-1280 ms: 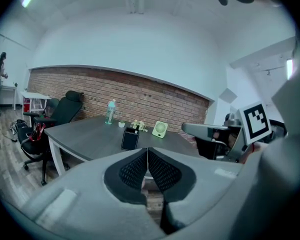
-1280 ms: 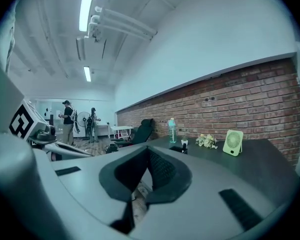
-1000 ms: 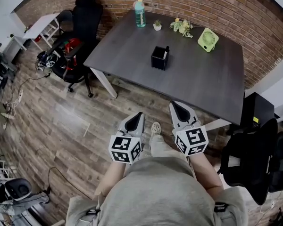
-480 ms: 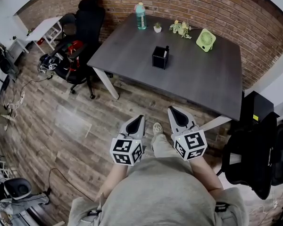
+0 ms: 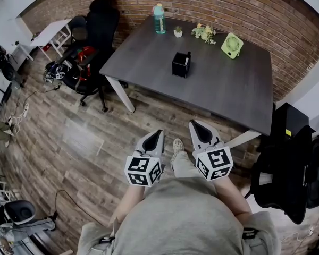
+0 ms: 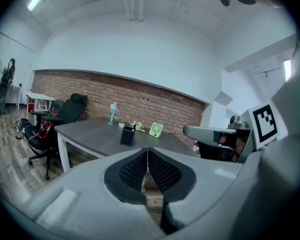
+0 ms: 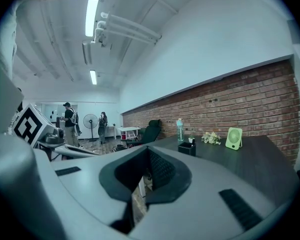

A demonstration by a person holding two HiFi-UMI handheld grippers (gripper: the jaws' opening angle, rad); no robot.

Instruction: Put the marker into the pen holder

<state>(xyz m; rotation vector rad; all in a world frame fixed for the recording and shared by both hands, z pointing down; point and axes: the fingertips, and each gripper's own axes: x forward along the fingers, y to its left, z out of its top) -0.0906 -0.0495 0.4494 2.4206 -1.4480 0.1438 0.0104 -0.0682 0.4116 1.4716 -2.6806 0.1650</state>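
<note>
A black pen holder [image 5: 181, 65] stands near the middle of the dark grey table [image 5: 228, 89]. A dark marker [image 5: 188, 56] sticks up from its far right corner. The holder also shows in the left gripper view [image 6: 127, 135] and in the right gripper view [image 7: 187, 148], far ahead of the jaws. My left gripper [image 5: 155, 137] and right gripper [image 5: 198, 125] hover side by side over the wooden floor, short of the table's near edge. Both are shut with nothing between their jaws.
On the table's far side stand a water bottle [image 5: 159, 16], a small plant pot [image 5: 177, 31], flowers [image 5: 204, 31] and a green fan [image 5: 232, 45]. A black office chair [image 5: 93, 41] sits to the table's left, another chair [image 5: 287, 179] at the right. Two people [image 7: 67, 116] stand far off.
Both grippers shifted a little together with the view, then held still. Their jaws stayed shut and empty. Nothing on the table moved.
</note>
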